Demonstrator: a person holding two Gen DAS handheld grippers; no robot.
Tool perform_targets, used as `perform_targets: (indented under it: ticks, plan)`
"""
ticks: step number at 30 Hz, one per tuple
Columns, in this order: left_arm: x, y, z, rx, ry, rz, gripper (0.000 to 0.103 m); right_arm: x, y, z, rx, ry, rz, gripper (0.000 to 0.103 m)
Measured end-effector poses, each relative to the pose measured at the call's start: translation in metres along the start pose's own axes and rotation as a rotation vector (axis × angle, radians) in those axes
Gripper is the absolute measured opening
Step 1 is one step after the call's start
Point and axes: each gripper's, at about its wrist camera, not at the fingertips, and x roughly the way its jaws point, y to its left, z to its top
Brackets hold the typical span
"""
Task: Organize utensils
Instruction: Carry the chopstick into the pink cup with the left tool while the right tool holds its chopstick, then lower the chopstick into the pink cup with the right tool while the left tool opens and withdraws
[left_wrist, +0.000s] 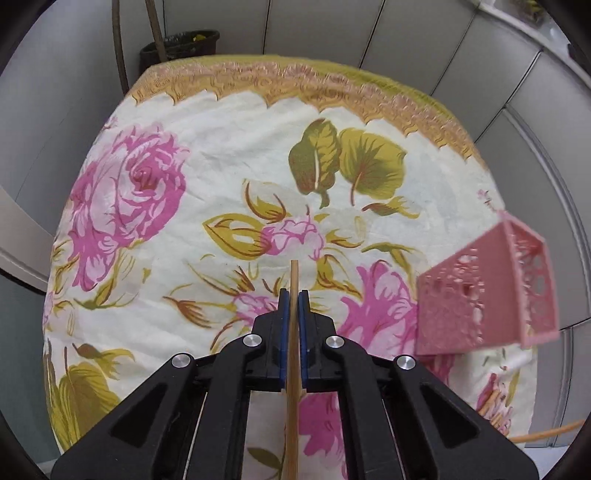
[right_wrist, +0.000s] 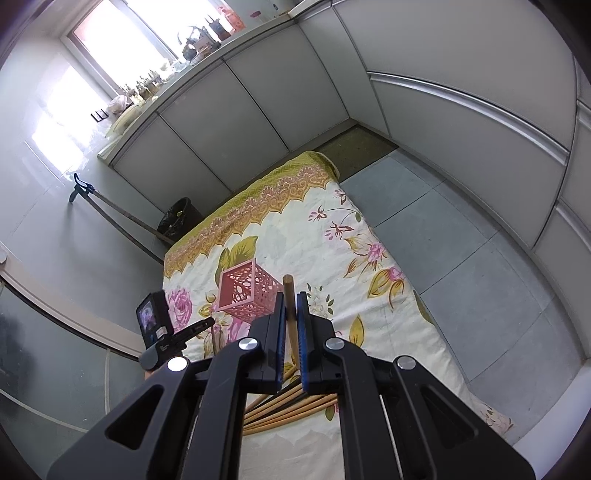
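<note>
Left wrist view shows a chopstick (left_wrist: 294, 332) pinched in the left gripper (left_wrist: 294, 295) above the worktop (left_wrist: 221, 177), to be kept upright and lowered into the pink holder (left_wrist: 487, 291), while the right gripper (right_wrist: 290, 302) pinches another chopstick (right_wrist: 289, 299).

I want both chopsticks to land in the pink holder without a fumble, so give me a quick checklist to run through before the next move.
1. Left tool shut on a chopstick: ok.
2. Right tool shut on a thicker chopstick: ok.
3. Pink lattice holder upright on the floral cloth: ok.
4. Holder opening clear: ok, nothing visible inside.
5. Chopstick tips over the opening: not ok, both beside it.
6. Spare chopsticks out of the path: ok, behind the right tool.
</note>
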Motion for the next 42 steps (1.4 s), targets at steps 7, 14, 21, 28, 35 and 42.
perform_targets:
  ticks: [7, 14, 21, 28, 35, 42]
  plan:
    - [-0.132, -0.027, -0.014, 0.027, -0.368, -0.149, 0.004, -0.010, 0.008, -0.010, 0.011, -0.004, 0.032, 0.006]
    - [-0.218, -0.064, -0.006, 0.071, -0.649, -0.223, 0.004, -0.025, 0.016, -0.012, 0.001, -0.024, 0.039, 0.006]
    - [-0.264, -0.098, 0.016, 0.167, -0.749, -0.215, 0.004, -0.040, 0.019, -0.005, -0.007, -0.054, 0.042, 0.006]
    - [-0.265, -0.127, 0.036, 0.215, -0.756, -0.230, 0.004, -0.045, 0.019, 0.000, -0.014, -0.070, 0.046, 0.006]
    - [-0.206, -0.136, 0.042, 0.202, -0.644, -0.217, 0.004, -0.042, 0.017, 0.004, -0.022, -0.071, 0.038, 0.006]
    - [-0.157, -0.131, 0.034, 0.199, -0.532, -0.207, 0.005, -0.040, 0.017, 0.005, -0.014, -0.066, 0.039, 0.006]
